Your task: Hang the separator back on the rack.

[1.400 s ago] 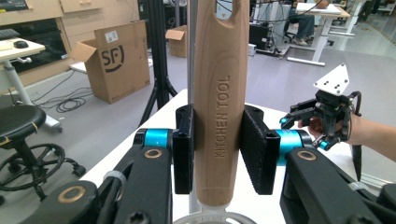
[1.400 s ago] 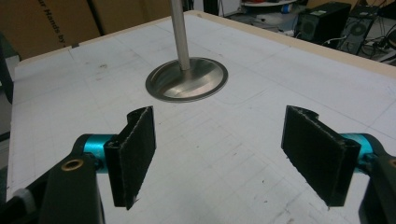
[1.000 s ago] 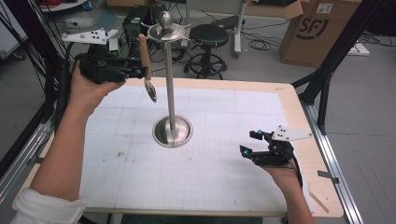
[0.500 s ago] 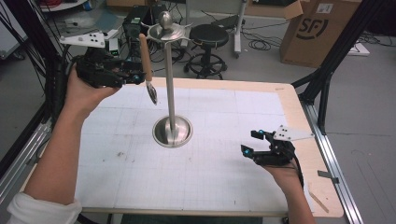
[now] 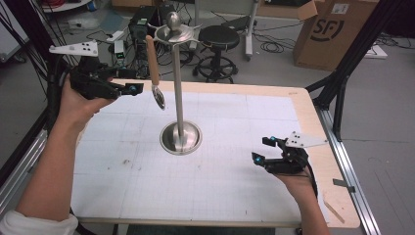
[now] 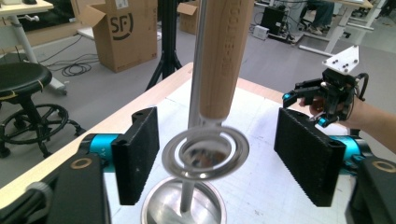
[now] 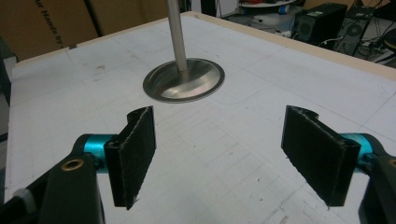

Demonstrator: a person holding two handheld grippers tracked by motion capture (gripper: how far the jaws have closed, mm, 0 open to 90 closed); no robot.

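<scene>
A utensil with a wooden handle (image 5: 153, 58) and a round metal head (image 5: 159, 98) hangs from the top of a metal stand (image 5: 178, 88), whose round base (image 5: 181, 138) sits mid-table. My left gripper (image 5: 132, 88) is held up just left of the utensil. Its jaws have just been opening and now stand open. In the left gripper view (image 6: 217, 121) the utensil head (image 6: 205, 151) hangs ahead between the pads, touching neither. My right gripper (image 5: 261, 149) rests open near the table's right side, with nothing between its pads (image 7: 219, 135), and faces the stand base (image 7: 183, 85).
The table (image 5: 303, 117) has a white gridded mat and a wooden border. On the floor beyond it stand a black stool (image 5: 218, 36), a computer case (image 5: 139, 17) and a cardboard box (image 5: 333, 32). Black frame posts flank the table.
The left gripper's jaws have opened off the utensil handle and the hand has drawn back to the left. The utensil stays hanging on the stand. The right gripper has not moved.
</scene>
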